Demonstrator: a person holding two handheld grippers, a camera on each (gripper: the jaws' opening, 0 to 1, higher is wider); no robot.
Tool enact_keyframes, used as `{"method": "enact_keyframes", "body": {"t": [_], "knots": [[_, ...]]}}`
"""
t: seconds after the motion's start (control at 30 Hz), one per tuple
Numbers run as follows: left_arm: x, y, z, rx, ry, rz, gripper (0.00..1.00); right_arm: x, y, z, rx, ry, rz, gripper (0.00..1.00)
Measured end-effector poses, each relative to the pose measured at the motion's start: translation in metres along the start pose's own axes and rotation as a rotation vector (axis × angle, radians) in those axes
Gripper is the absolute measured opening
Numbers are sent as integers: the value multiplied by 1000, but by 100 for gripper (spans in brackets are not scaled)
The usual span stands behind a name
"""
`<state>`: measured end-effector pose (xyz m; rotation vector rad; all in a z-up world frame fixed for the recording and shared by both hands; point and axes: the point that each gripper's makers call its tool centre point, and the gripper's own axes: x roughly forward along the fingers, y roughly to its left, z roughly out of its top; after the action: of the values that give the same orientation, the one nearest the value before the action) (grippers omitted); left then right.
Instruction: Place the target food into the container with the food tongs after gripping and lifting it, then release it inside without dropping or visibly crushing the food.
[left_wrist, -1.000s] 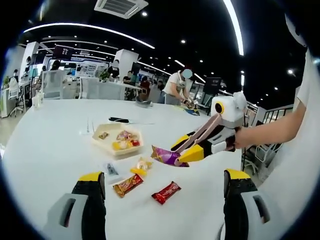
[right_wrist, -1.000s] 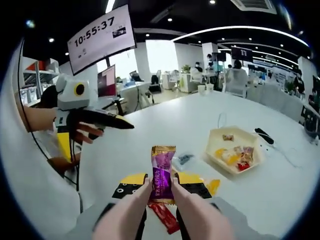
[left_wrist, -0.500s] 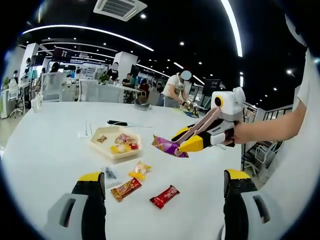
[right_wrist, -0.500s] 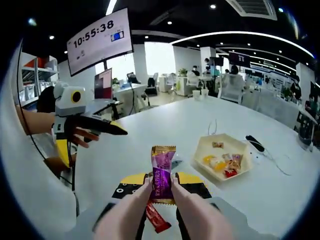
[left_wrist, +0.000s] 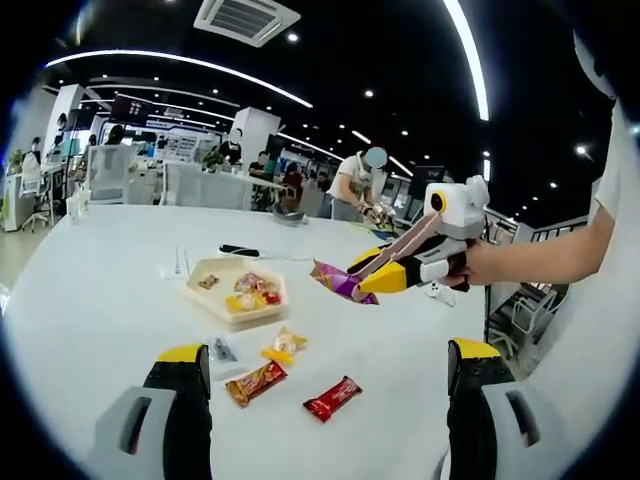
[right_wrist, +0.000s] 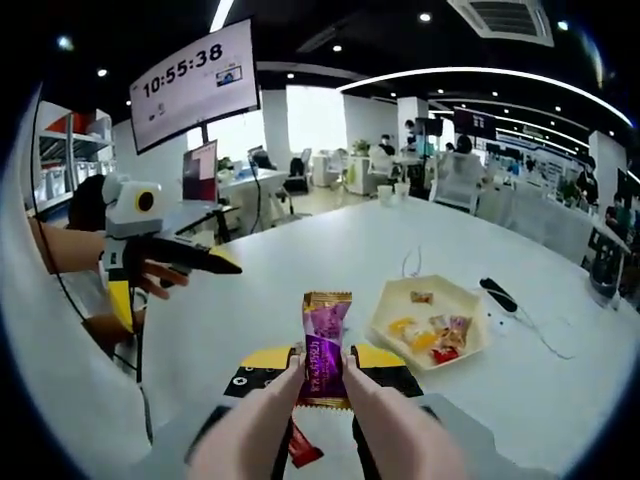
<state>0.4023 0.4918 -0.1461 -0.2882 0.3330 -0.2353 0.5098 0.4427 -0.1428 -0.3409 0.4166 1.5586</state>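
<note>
A purple snack packet (right_wrist: 325, 350) hangs in the air, pinched between the beige food tongs (right_wrist: 372, 420). My right gripper (right_wrist: 327, 362) is shut on those tongs. In the left gripper view the right gripper (left_wrist: 400, 270) holds the purple packet (left_wrist: 341, 281) above the white table, to the right of the cream hexagonal tray (left_wrist: 207, 291). The tray (right_wrist: 390, 312) holds several sweets. My left gripper (left_wrist: 327, 352) stands wide open and holds nothing; it hovers over loose sweets. In the right gripper view the left gripper (right_wrist: 175, 285) is at the left.
On the white table (left_wrist: 100, 300) lie a yellow sweet (left_wrist: 283, 346), a gold-red bar (left_wrist: 255, 381), a red bar (left_wrist: 333, 397) and a small clear packet (left_wrist: 222, 349). Beyond the tray lies a black cable end (left_wrist: 240, 250). People stand at desks far behind.
The right gripper has lifted the purple packet higher and carried it toward the tray. The left gripper has stayed open in place.
</note>
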Motion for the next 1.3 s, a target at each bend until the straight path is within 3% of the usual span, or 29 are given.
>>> {"method": "enact_keyframes", "body": {"t": [0.17,0.27,1.3], "knots": [[0,1,0,2,1,3,99,-1,-5,4,-9,-1,-9,21],[0,3,-3,42,21,16,99,0,-9,8,-15,-4,-13,21],[-7,8,3,29,-4,33,99,8,-44,39,-41,-19,-55,21]]}}
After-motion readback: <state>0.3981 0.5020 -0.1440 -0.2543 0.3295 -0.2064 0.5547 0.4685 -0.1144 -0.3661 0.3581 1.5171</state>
